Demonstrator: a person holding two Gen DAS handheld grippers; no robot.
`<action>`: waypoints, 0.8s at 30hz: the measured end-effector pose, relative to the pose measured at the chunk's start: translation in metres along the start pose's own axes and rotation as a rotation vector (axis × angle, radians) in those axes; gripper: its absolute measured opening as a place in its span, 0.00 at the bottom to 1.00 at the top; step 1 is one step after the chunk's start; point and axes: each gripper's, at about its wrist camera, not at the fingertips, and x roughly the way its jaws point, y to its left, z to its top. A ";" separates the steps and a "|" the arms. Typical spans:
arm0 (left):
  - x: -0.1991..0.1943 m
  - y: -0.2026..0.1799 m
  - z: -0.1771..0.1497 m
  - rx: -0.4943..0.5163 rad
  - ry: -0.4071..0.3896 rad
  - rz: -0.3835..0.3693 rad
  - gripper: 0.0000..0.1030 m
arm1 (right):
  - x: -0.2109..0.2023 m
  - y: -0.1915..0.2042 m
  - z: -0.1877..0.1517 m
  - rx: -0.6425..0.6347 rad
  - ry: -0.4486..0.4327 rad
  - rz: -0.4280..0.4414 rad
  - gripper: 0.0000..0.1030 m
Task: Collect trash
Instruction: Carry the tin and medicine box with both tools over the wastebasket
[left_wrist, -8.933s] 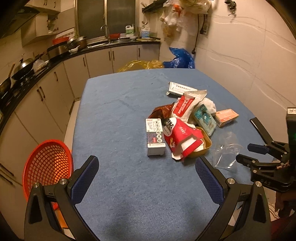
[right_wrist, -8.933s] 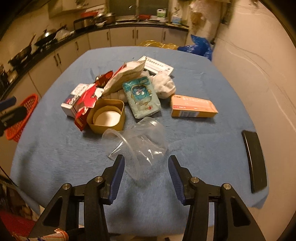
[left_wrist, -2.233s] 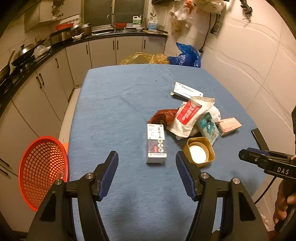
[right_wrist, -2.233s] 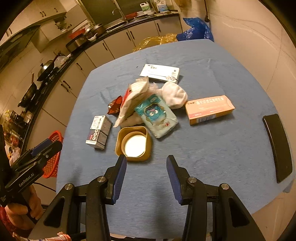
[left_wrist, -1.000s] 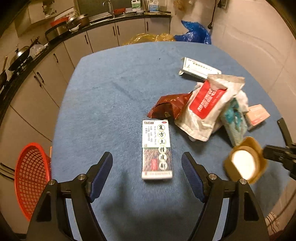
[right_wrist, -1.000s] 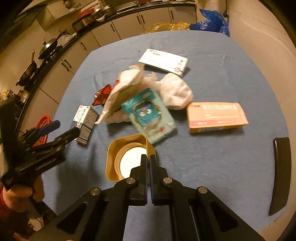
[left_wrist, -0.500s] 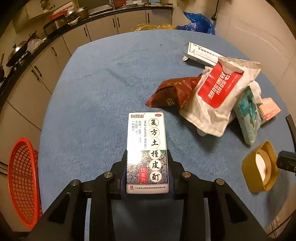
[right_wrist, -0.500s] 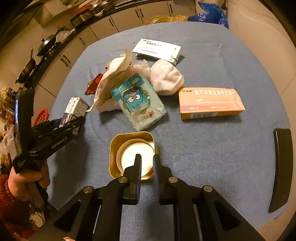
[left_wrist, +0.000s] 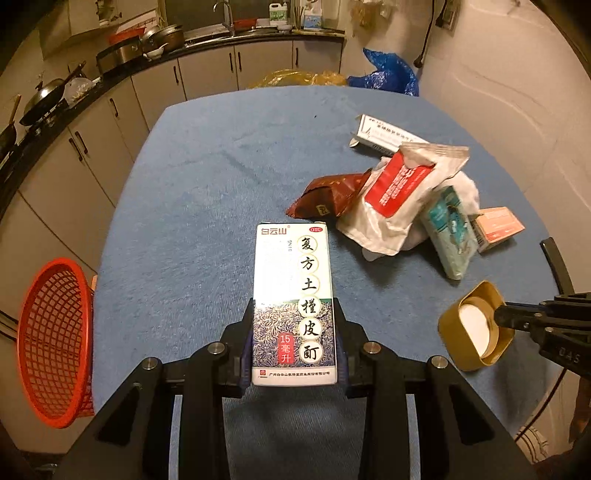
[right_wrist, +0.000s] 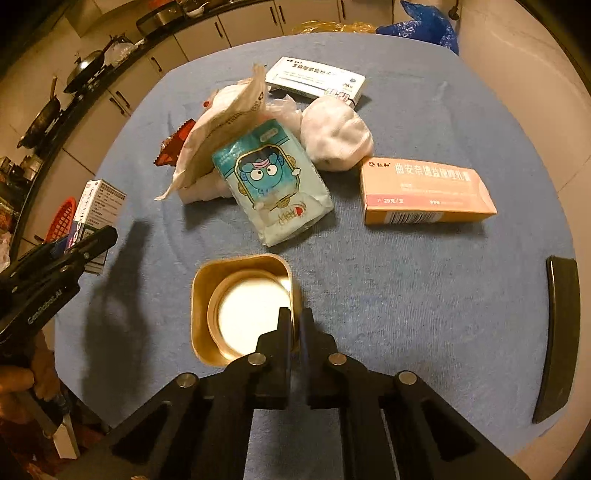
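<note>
On the blue table (left_wrist: 192, 206), beside the red basket (left_wrist: 55, 339), the left tool (left_wrist: 293, 349) clamps the white box (left_wrist: 293, 295) apparently just clear of the cloth, while the right tool (right_wrist: 291, 332) pinches the gold cup (right_wrist: 240, 306) by its rim.

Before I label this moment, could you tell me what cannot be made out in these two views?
- Red basket, left wrist view: its contents, seen edge-on through the mesh.
- Brown wrapper, right wrist view: mostly hidden behind the white pouch.
- Medicine box, left wrist view: its lower sides are covered by the left gripper fingers.
- Gold cap, right wrist view: near rim hidden by the right gripper.
</note>
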 end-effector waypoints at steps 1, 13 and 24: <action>-0.003 0.000 0.000 0.001 -0.005 0.000 0.32 | -0.002 0.000 -0.001 0.000 -0.010 0.000 0.04; -0.035 0.009 -0.005 -0.006 -0.064 -0.006 0.32 | -0.040 0.006 -0.004 0.030 -0.128 0.022 0.04; -0.056 0.020 -0.004 -0.005 -0.107 0.003 0.32 | -0.055 0.025 -0.002 0.026 -0.180 0.037 0.04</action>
